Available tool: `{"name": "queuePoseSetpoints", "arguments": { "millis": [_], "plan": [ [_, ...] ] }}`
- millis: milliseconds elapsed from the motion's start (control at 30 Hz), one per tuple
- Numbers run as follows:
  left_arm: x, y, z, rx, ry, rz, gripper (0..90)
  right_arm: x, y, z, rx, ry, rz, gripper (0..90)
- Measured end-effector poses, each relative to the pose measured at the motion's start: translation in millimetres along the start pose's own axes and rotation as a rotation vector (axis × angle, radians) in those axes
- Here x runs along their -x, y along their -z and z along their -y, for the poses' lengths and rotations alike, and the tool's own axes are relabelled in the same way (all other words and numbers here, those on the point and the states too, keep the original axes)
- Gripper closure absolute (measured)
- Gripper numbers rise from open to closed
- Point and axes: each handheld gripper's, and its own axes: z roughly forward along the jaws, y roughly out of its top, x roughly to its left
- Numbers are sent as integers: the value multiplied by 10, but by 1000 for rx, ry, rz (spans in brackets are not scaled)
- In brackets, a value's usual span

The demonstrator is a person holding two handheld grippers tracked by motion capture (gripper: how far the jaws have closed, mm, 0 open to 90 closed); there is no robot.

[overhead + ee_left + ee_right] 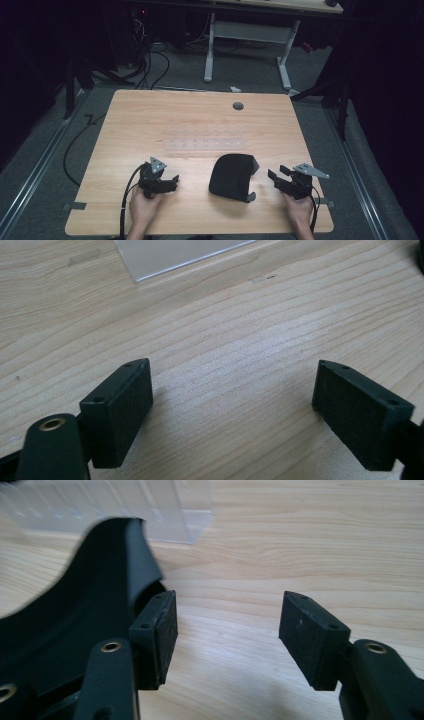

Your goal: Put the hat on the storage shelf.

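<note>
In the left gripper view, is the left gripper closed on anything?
No. The left gripper has its jaws spread wide apart, with bare wooden table between them.

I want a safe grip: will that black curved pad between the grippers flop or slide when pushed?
The black curved pad holds an arched shape unaided, so it is probably fairly stiff. It looks thin-walled, so likely light. On the smooth wooden table it may slide or rock rather than stay put.

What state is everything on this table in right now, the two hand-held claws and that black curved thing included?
Left gripper: open, nothing between its jaws, held low over bare wood.
Right gripper: open, holding nothing, beside the black curved piece.
Black curved piece: lying on the table between the grippers, not gripped.
Clear plastic tray: flat on the table beyond it, looks empty.
Table: wooden, level.
</note>
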Motion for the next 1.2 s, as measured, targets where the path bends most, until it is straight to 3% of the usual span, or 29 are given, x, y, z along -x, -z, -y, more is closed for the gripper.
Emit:
{"name": "queuePoseSetpoints", "arguments": {
  "millis": [267, 467, 933, 1100, 1200],
  "plan": [
    [1, 1, 1, 0, 0, -2, 169, -173, 39, -29, 36, 15, -107, 350],
    [2, 1, 1, 1, 0, -3, 169, -224, -114, -73, 21, -3, -164, 335],
    [-1, -2, -2, 5, 4, -9, 171, -312, -422, -224, -53, 19, -185, 335],
    [2, -3, -2, 6, 8, -10, 171, -305, -540, -273, -81, 5, -200, 342],
    [2, -4, -2, 6, 7, -10, 171, -340, -616, -315, -104, 21, -221, 363]
  ]
}}
